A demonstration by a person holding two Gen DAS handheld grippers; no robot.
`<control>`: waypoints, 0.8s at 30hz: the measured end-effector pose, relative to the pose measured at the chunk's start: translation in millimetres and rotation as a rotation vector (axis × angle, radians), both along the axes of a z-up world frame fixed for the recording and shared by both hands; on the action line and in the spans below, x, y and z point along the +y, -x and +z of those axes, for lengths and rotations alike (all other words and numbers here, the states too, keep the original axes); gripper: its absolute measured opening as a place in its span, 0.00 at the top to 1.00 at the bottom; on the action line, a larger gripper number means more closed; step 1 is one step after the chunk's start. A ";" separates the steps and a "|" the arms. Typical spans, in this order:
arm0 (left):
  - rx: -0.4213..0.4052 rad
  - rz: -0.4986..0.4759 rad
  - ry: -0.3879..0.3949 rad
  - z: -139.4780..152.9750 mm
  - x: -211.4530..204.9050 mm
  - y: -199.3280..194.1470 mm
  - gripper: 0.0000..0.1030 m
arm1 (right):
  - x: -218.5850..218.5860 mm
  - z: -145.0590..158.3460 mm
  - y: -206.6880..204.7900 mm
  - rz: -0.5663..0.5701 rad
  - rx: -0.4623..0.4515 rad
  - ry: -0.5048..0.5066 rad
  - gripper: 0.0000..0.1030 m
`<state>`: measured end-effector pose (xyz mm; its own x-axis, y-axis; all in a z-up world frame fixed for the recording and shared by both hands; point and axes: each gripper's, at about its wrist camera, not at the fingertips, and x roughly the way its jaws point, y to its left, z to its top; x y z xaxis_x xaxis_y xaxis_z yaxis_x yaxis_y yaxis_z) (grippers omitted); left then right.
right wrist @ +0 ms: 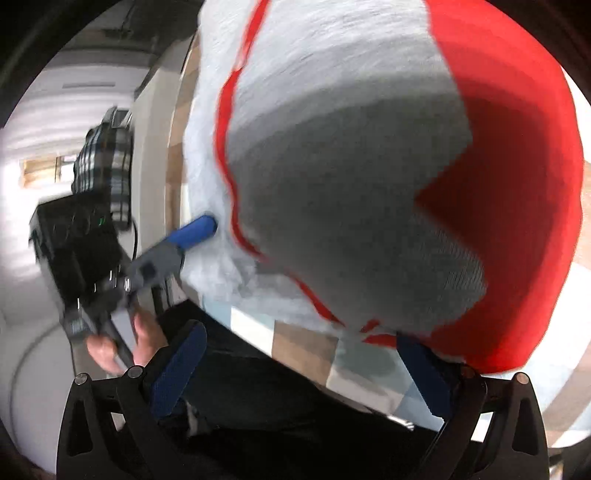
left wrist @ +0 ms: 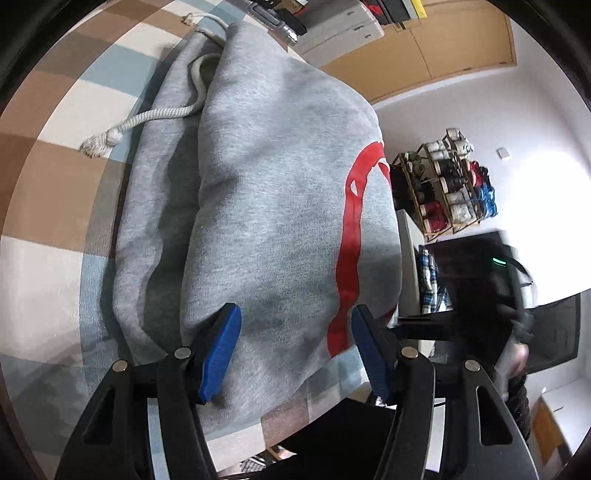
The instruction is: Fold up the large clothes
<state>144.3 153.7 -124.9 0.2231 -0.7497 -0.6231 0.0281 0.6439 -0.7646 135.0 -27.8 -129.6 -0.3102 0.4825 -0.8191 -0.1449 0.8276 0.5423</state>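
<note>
A grey hoodie [left wrist: 266,192] with a red print lies folded on a checked cloth [left wrist: 44,192], its white drawstring [left wrist: 147,118] trailing off to the left. My left gripper [left wrist: 295,312] is at the bundle's near end, and the thick fold fills the gap between its blue pads. From the right wrist view, one blue finger [right wrist: 199,227] of that gripper presses into the hoodie's [right wrist: 351,184] side. My right gripper [right wrist: 303,369] stands wide open below the bundle. Its right finger [right wrist: 424,373] sits just under the red patch, and only dark trousers and cloth show between its jaws.
The cloth's near edge [left wrist: 280,421] meets a person's dark trousers [left wrist: 340,435]. A wooden rack [left wrist: 443,184] of rolled items stands against the white wall at right. Pale storage boxes [left wrist: 340,33] lie beyond the far end, and plaid fabric [right wrist: 107,173] is at the left.
</note>
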 end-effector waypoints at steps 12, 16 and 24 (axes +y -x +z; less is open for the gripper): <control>-0.011 -0.012 -0.028 2.5 -2.3 2.1 0.45 | 47.0 83.5 -164.4 -0.096 -0.324 0.329 0.00; -0.057 -0.061 -0.086 6.2 -10.6 0.5 0.45 | 63.7 25.3 -206.9 -0.075 -0.242 0.457 0.00; -0.110 -0.127 -0.185 12.9 -29.0 -1.3 0.45 | 87.9 2.5 -193.2 0.020 -0.346 0.598 0.00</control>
